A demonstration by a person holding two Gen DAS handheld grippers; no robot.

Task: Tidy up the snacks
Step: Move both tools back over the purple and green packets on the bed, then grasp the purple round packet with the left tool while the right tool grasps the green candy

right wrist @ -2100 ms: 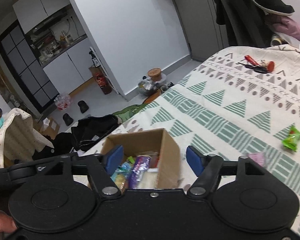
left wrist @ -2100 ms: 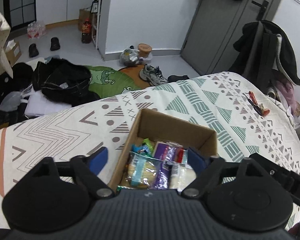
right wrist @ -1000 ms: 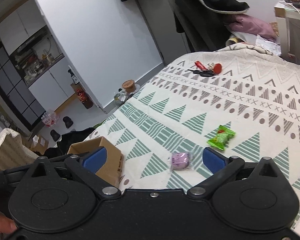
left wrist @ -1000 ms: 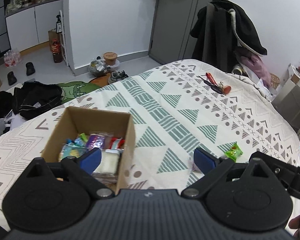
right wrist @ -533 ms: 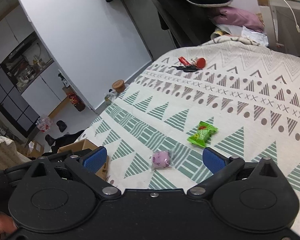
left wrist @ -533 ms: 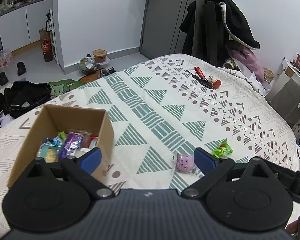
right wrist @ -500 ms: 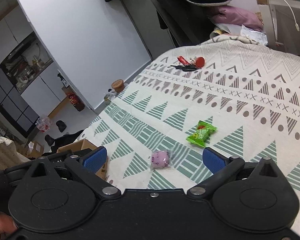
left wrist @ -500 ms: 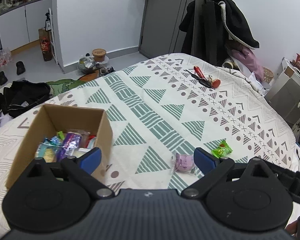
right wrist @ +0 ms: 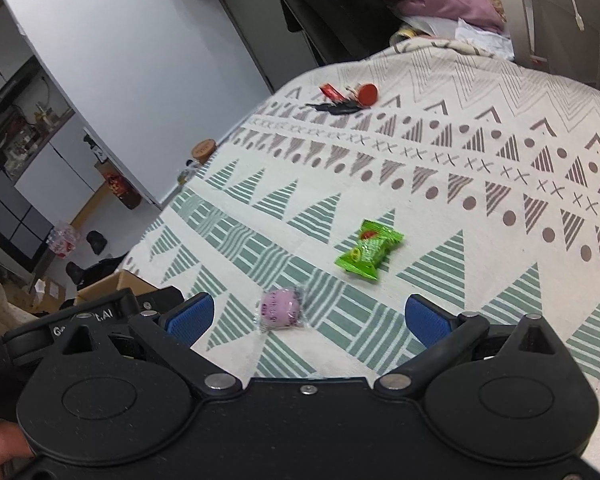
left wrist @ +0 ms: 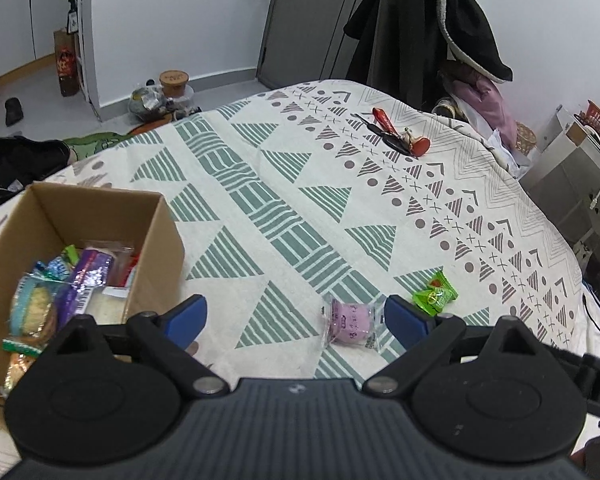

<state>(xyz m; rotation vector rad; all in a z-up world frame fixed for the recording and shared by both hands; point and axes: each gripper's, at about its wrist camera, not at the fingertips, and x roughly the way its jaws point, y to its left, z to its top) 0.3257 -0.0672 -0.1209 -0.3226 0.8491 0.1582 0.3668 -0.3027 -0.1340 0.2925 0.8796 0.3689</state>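
A cardboard box point(left wrist: 162, 236) holding several wrapped snacks sits on the patterned bedspread at the left; its corner also shows in the right wrist view point(right wrist: 112, 282). A pink wrapped snack point(left wrist: 350, 318) point(right wrist: 280, 308) and a green wrapped snack point(left wrist: 434, 294) point(right wrist: 370, 250) lie loose on the bedspread. My left gripper point(left wrist: 296, 318) is open and empty, the pink snack just inside its right finger. My right gripper point(right wrist: 306, 320) is open and empty, with the pink snack between its fingers and the green snack farther ahead.
A set of keys with red tags point(left wrist: 396, 134) point(right wrist: 346, 98) lies at the far side of the bed. A dark coat point(left wrist: 440, 28) hangs beyond it. Clothes and shoes lie on the floor at the left point(left wrist: 16, 160). A white shelf unit point(left wrist: 572, 176) stands at the right.
Both grippers have swung right, away from the box, toward the two loose snacks. The snacks now appear closer and nearer the fingers. Both grippers stay open.
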